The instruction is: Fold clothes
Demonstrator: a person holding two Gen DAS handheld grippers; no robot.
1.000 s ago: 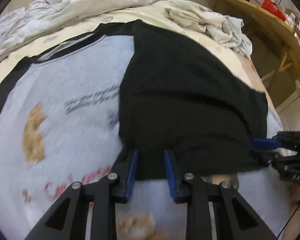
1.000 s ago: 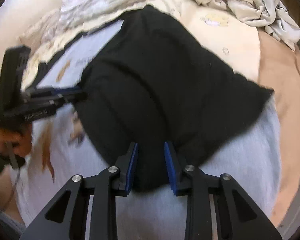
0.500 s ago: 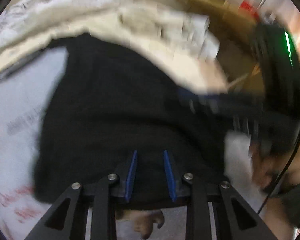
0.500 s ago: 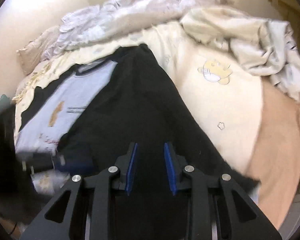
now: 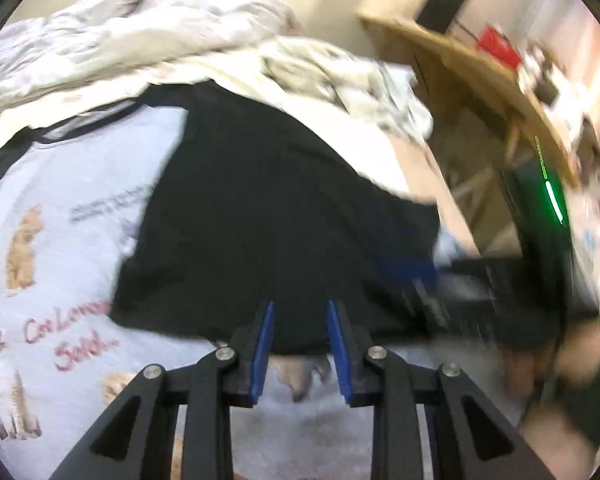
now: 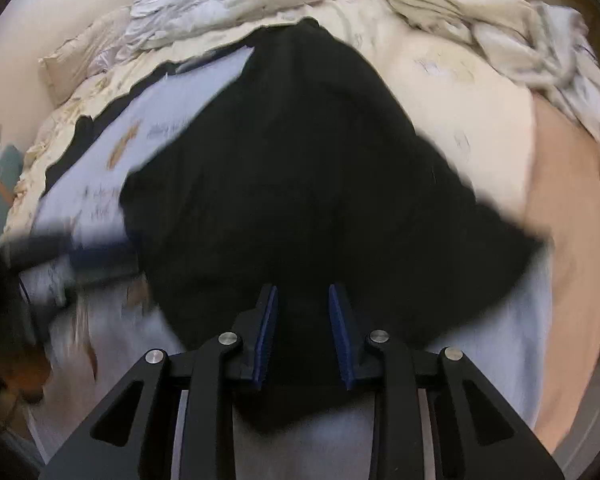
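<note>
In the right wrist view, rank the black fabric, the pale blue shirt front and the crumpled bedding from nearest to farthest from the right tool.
1. Black fabric, between the right tool fingers.
2. Pale blue shirt front, to the left.
3. Crumpled bedding, at the top.

The black back panel (image 5: pixel 260 208) now covers less of the shirt's printed front (image 5: pixel 60 240) than half a second ago.

T-shirt (image 5: pixel 60 208) flat on bed: pale printed front, black sleeves; black side folded over its middle.
</note>
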